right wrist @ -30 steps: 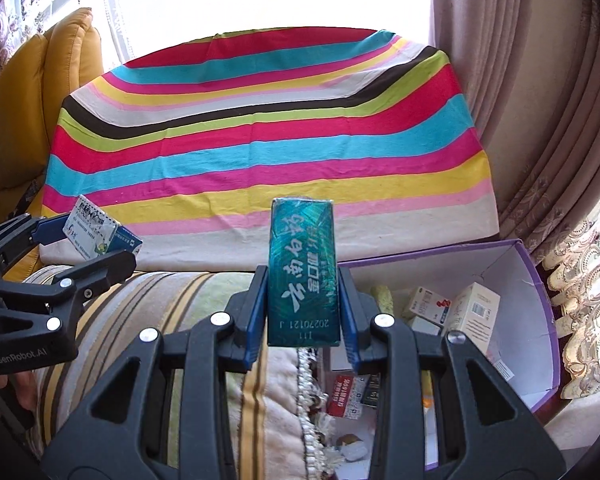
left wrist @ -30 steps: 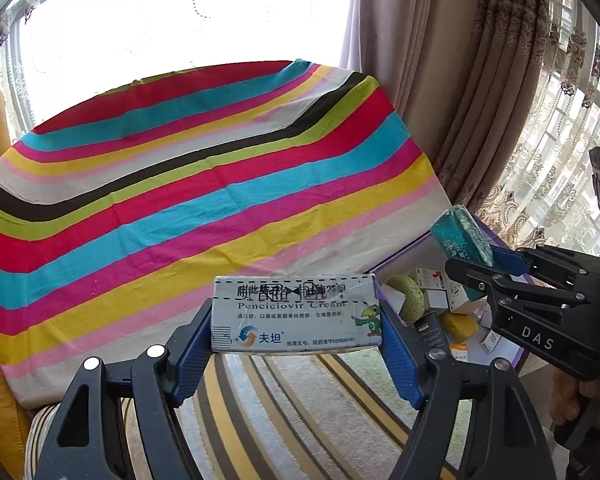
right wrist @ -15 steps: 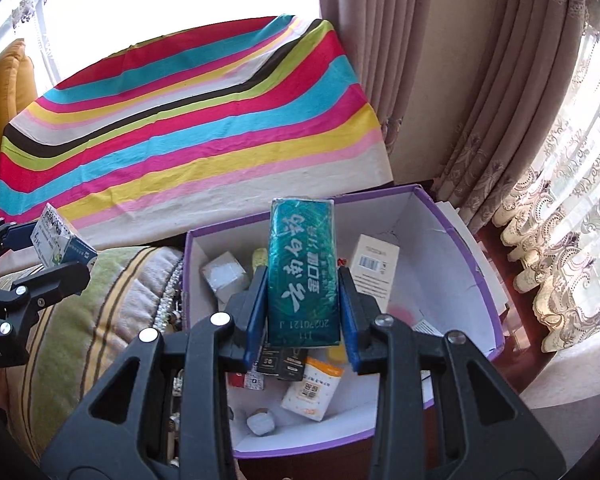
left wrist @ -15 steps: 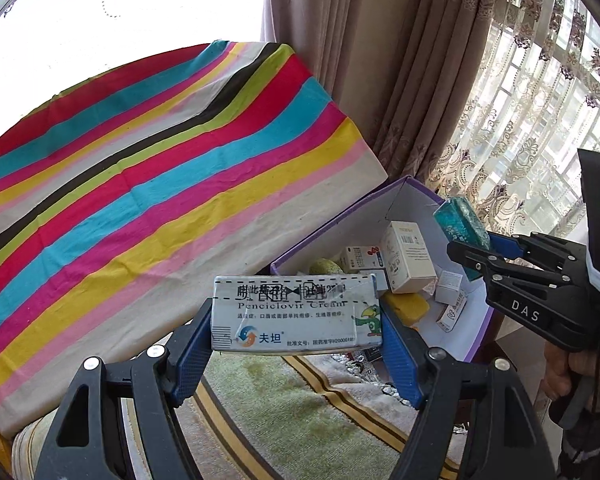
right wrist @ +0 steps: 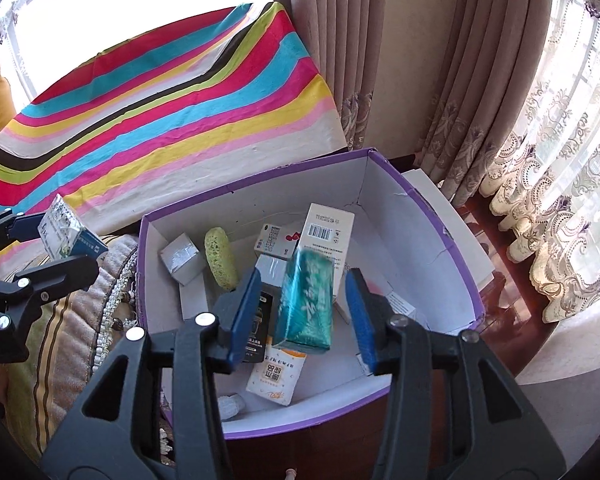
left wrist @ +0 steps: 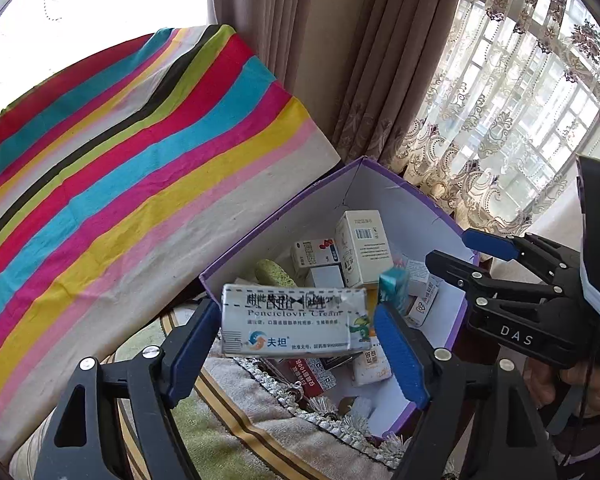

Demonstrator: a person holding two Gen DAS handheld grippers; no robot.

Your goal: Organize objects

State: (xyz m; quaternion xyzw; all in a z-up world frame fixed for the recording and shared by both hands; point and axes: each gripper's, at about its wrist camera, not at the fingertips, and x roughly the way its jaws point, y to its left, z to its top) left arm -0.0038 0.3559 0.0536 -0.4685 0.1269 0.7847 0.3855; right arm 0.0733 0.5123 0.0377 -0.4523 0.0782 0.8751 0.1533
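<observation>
My left gripper point(left wrist: 296, 320) is open over the left edge of the purple box point(left wrist: 440, 216); the white Penciclovir cream carton point(left wrist: 294, 326) sits blurred between its spread fingers, touching neither blue pad. My right gripper point(right wrist: 306, 304) is open above the box point(right wrist: 456, 256); the teal carton point(right wrist: 306, 300) is blurred and tilted between its fingers, clear of both pads. The teal carton also shows in the left wrist view point(left wrist: 392, 286), dropping into the box. The left gripper and its white carton point(right wrist: 66, 236) show at the left of the right wrist view.
The box holds several cartons, a tall white one point(right wrist: 326, 236), a yellow-green sponge point(right wrist: 220, 258) and an orange-white carton point(right wrist: 276, 376). A rainbow-striped cloth point(right wrist: 160, 112) lies behind, a striped fringed cushion point(left wrist: 236, 412) to the left, curtains point(right wrist: 420, 60) to the right.
Both grippers swung right over the purple box and opened. The teal carton left the right gripper and is falling; the white carton is loose between the left fingers.
</observation>
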